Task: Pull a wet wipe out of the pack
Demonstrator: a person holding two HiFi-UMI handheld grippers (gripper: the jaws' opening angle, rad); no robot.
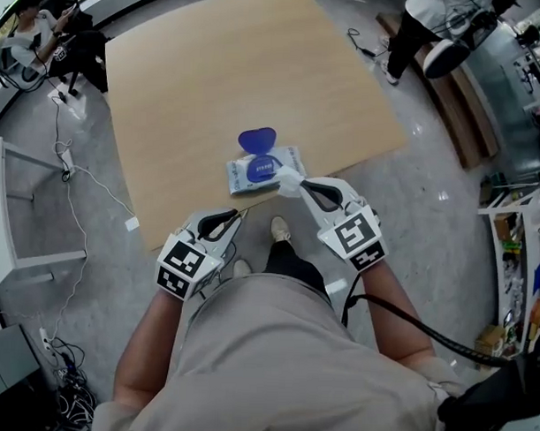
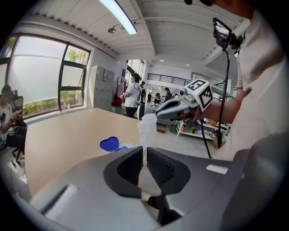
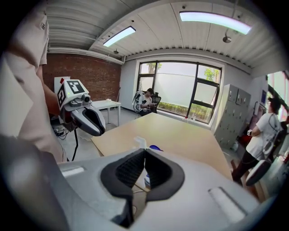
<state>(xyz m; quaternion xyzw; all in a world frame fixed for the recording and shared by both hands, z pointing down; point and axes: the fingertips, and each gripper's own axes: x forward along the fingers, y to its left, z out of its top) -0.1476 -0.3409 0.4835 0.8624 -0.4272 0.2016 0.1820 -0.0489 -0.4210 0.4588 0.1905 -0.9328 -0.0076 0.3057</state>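
The wet wipe pack (image 1: 258,172) lies near the front edge of the wooden table (image 1: 213,67), its blue lid (image 1: 257,140) flipped open. My right gripper (image 1: 301,186) is at the pack's right end, shut on a white wet wipe (image 1: 291,178) that rises from the pack. In the right gripper view the wipe's tip (image 3: 139,142) sticks up past the closed jaws (image 3: 144,151). My left gripper (image 1: 241,216) hangs shut and empty off the table edge, over the floor. The left gripper view shows the wipe (image 2: 146,128) hanging from the right gripper (image 2: 158,114), and the lid (image 2: 109,144).
A white side table (image 1: 14,210) stands at the left with cables (image 1: 76,203) on the floor beside it. Someone sits at the far left (image 1: 29,34) and another stands at the far right (image 1: 418,21). Shelving (image 1: 525,254) lines the right side. The holder's shoes (image 1: 280,228) are below the table edge.
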